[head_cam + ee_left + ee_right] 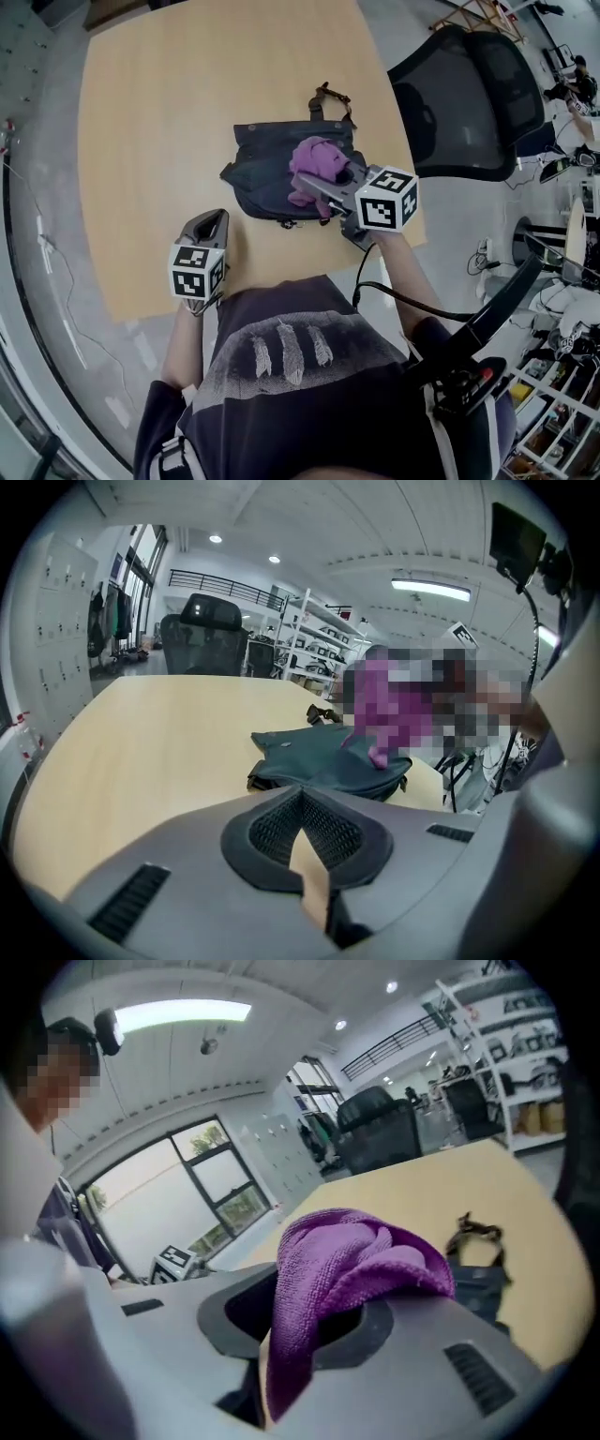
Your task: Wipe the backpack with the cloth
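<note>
Dark backpack [267, 173] lying flat on the pale wooden desk [141, 131], directly beneath and ahead of the right jaws, its strap [330, 98] trailing away on the side farthest from them. Purple cloth [317, 159] bunched on top of the backpack, pinched between the jaws of the right gripper [319, 190]. In the right gripper view, jaws clamped on the cloth [352, 1260], folds spilling up over the tips and a tail hanging down between the pads; backpack [483, 1283] and strap [473, 1230] just past the tips. Left gripper [214, 220] apart from the backpack, which sits ahead of its jaws and off to their right. In the left gripper view, jaws closed tip to tip on nothing, only bare desk [141, 742] seen through the wedge behind the tips. Black office chair [469, 98] beyond the desk edge, off to the right of the right jaws.
</note>
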{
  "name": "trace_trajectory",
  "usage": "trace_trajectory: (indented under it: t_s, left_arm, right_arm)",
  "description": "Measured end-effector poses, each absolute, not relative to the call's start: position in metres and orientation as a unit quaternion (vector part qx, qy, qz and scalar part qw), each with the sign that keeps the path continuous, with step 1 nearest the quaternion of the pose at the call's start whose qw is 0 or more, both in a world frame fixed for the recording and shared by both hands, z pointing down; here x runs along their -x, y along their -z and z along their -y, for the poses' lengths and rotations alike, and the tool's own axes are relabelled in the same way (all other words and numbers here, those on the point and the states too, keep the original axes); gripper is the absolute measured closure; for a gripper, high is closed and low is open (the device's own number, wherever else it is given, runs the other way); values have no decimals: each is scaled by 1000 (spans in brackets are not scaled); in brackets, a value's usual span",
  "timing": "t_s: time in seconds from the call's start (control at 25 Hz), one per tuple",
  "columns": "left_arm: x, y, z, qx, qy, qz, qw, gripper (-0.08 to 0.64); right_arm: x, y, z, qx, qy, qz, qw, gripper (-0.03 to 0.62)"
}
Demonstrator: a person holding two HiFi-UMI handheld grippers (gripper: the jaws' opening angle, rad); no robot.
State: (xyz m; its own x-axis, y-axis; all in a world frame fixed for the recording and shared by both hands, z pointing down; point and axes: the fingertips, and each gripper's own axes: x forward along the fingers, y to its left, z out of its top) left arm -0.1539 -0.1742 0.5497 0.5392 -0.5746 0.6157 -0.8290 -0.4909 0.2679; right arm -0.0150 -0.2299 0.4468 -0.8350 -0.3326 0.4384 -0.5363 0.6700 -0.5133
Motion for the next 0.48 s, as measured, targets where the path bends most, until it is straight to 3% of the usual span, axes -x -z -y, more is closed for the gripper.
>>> trace_trajectory:
  t_s: [0.24, 0.48]
  left_arm:
    - [128, -543, 186, -849, -237, 397, 258, 554]
    - [123, -543, 182, -847, -250, 392, 257, 554]
  right_arm:
    - [-102, -487, 283, -406, -270, 832, 263, 528]
    - [-138, -577, 297, -436, -229, 757, 429, 528]
